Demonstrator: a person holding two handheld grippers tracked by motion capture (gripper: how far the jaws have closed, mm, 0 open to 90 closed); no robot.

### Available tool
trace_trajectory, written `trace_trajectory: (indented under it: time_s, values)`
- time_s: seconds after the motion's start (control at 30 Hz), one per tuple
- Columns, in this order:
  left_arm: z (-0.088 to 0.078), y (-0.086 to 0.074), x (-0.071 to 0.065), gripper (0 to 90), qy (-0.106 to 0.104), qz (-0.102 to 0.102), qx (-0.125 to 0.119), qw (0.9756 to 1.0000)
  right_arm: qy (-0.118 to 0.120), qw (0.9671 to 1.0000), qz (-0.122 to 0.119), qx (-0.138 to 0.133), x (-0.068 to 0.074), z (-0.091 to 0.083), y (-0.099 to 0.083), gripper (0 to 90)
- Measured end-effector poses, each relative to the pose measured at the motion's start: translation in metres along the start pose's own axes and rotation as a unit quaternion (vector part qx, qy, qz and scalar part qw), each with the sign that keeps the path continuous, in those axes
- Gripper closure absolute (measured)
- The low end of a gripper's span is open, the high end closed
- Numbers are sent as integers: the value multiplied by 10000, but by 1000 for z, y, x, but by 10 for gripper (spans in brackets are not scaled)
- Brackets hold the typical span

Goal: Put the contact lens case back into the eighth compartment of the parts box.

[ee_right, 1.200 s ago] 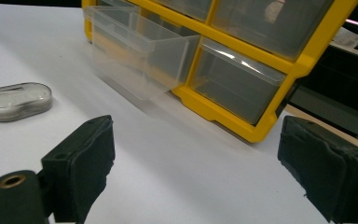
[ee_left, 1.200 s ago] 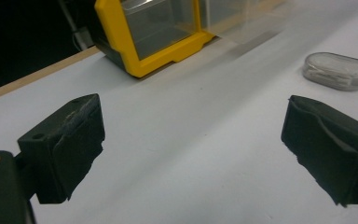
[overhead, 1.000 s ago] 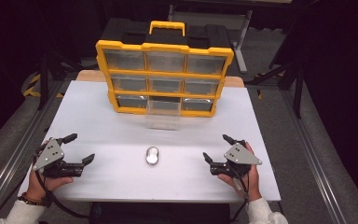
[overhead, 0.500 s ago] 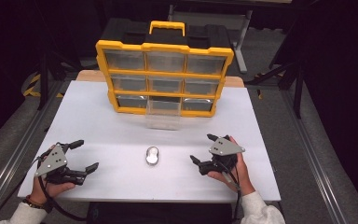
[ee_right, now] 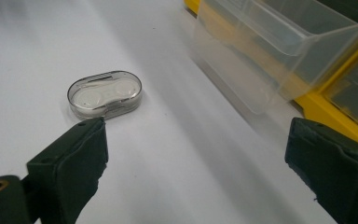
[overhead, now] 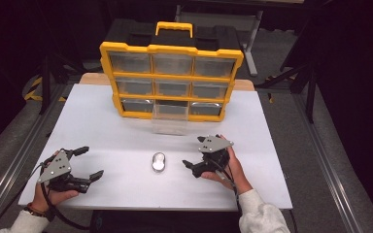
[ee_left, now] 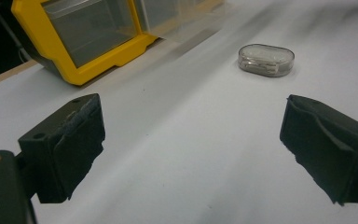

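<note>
Black foam-padded jaws stand wide apart on both of your tools, with nothing between them. Your right gripper [overhead: 200, 156] hovers low over the bench [overhead: 107, 136], just beside the small clear case [overhead: 159, 162], which lies flat near the middle of the front half of the white surface. In the right gripper view that clear case [ee_right: 105, 94] sits ahead of your jaws and off toward the left one, not yet between the pads; you would need to swing a little that way to centre it. The case is an oval, and from above its long axis runs roughly front to back, away from you, so jaws closing across the bench from side to side would meet its narrow width. Your left gripper [overhead: 88, 162] is farther off, well apart from the case, which in the left gripper view [ee_left: 266, 59] lies ahead and to the right of the jaws. Judging by this, the right hand is the nearer one for the pick. Beyond the case, a clear drawer [overhead: 170, 118] juts out from the bottom middle of the yellow organiser [overhead: 171, 79] standing upright at the back of the bench, and it looks like the likely place for the case.
</note>
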State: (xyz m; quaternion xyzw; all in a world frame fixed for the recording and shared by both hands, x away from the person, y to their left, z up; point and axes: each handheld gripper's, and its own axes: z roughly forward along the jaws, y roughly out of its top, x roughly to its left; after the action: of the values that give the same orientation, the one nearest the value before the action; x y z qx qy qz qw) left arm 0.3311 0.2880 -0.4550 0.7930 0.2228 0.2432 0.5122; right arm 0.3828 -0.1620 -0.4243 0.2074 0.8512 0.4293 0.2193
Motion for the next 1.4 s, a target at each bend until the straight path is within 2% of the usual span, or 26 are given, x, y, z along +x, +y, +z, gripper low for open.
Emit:
trace_trajectory:
  time_s: [0.2,0.43,0.83,1.03,1.13,1.4]
  values:
    - [0,0,-1,77,-4,44,18,10000,151,9999,-51,26,4,15,8,72]
    - [2,0,-1,77,-21,61,19,10000,518,9986,-3,82,8,32,13,79]
    - [5,0,-4,74,-26,111,85,9999,896,9951,-207,352,22,60,19,81]
    - [8,2,-7,77,-60,182,156,9997,1141,9913,-383,530,33,76,22,74]
    - [8,2,-7,77,-74,192,163,9997,1345,9886,-343,583,36,83,22,78]
    - [9,1,-8,81,-116,160,159,9997,1398,9858,-400,836,38,98,23,153]
